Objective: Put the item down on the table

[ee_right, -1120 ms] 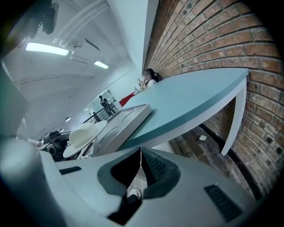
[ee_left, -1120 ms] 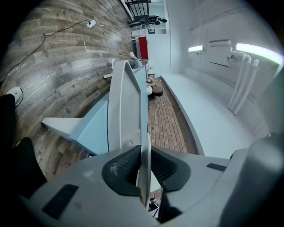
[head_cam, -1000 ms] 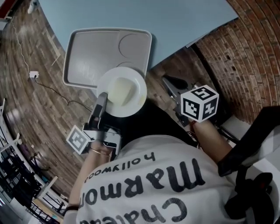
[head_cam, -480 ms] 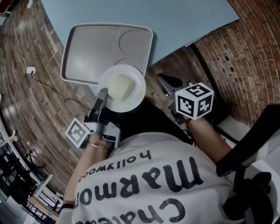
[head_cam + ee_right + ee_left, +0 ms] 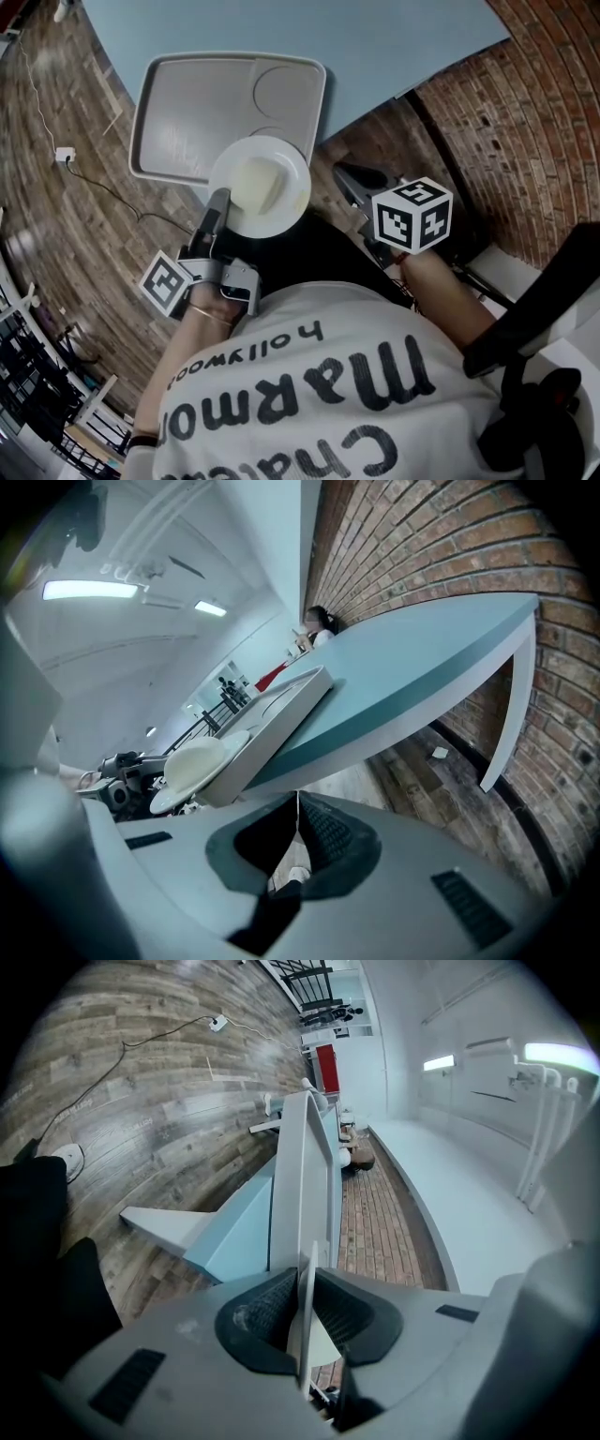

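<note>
A white plate [image 5: 261, 186] is held by its rim in my left gripper [image 5: 217, 208], which is shut on it. The plate hovers at the near edge of a grey compartment tray [image 5: 187, 112], which lies on the light blue table [image 5: 394, 47]. In the left gripper view the plate rim [image 5: 306, 1302] runs edge-on between the pads, with the tray [image 5: 302, 1176] straight ahead. My right gripper [image 5: 351, 178] hangs below the table's edge, shut with nothing in it. From the right gripper view the plate [image 5: 199, 761] shows tilted against the tray's [image 5: 281, 714] near end.
The tray juts over the table's [image 5: 422, 677] near edge. Wooden floor [image 5: 84, 234] with a cable and a socket [image 5: 64, 153] lies to the left. A brick wall [image 5: 525, 122] stands at the right. The person's white printed shirt [image 5: 309, 394] fills the foreground.
Hardly anything: the plate has crept slightly toward the tray, and the right gripper's marker cube has shifted a little to the left.
</note>
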